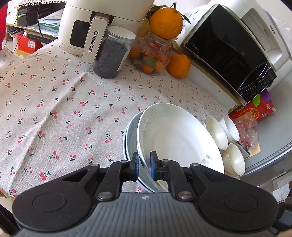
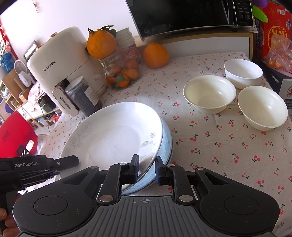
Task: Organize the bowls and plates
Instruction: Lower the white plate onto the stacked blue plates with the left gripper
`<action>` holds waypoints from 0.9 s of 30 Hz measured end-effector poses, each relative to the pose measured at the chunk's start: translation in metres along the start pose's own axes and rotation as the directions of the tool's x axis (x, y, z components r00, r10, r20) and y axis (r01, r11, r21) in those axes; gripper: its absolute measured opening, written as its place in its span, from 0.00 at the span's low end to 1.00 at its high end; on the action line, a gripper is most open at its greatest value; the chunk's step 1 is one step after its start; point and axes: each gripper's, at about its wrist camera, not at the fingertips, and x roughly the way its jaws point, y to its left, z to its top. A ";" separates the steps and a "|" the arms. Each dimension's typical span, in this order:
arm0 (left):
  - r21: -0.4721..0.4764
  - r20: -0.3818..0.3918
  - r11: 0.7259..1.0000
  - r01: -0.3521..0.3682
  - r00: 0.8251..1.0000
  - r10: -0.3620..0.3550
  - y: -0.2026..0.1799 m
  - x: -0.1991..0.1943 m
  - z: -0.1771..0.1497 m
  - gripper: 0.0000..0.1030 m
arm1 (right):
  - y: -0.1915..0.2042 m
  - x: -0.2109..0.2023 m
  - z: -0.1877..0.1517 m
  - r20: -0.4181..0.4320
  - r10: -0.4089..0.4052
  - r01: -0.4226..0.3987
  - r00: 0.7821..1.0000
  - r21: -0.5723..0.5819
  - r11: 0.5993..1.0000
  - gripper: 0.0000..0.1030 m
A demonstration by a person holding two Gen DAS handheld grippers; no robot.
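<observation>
I saw cherry-print tablecloth (image 2: pixel 228 145) w/ 3 bowls (image 2: pixel 209 93), plates (image 2: pixel 167 144), jars (image 1: pixel 111 54), oranges (image 2: pixel 156 55), air fryer (image 2: pixel 60 73).

Table: covered by a cream cherry-print tablecloth (image 2: pixel 228 145), creased in places.
Wall: plain white wall (image 2: pixel 63 16) rose behind the table.
Appliances: a cream air fryer (image 1: pixel 94 25) and a black-fronted microwave (image 1: pixel 228 49) stood at the back (a white printer (image 1: pixel 264 31) sat behind the microwave).
Shelving: wooden shelves (image 2: pixel 11 85) held clutter at far left.
Light: bright daylight, soft shadows.
</observation>
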 end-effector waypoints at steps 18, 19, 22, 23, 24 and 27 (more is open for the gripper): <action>0.037 -0.027 0.996 -0.084 0.996 0.085 0.003 0.011 -0.005 0.11 | 0.005 0.019 -0.007 -0.060 -0.023 0.023 0.998 -0.007 1.000 0.19; 0.039 -0.026 0.995 -0.087 0.996 0.088 0.003 0.012 -0.005 0.11 | 0.005 0.020 -0.006 -0.059 -0.026 0.026 0.998 -0.012 1.000 0.19; 0.049 -0.025 0.994 -0.093 0.995 0.095 0.000 0.014 -0.004 0.11 | 0.006 0.020 -0.005 -0.056 -0.037 0.036 0.998 -0.016 0.999 0.19; 0.054 -0.024 0.994 -0.095 0.995 0.097 -0.001 0.015 -0.004 0.12 | 0.006 0.021 -0.003 -0.056 -0.041 0.040 0.998 -0.015 0.999 0.19; 0.060 -0.025 0.994 -0.096 0.995 0.098 -0.001 0.016 -0.004 0.12 | 0.006 0.022 -0.002 -0.056 -0.049 0.048 0.997 -0.017 0.999 0.19; 0.066 -0.031 0.993 -0.094 0.995 0.096 -0.003 0.020 -0.004 0.14 | 0.007 0.023 0.001 -0.055 -0.071 0.070 0.996 -0.023 0.997 0.20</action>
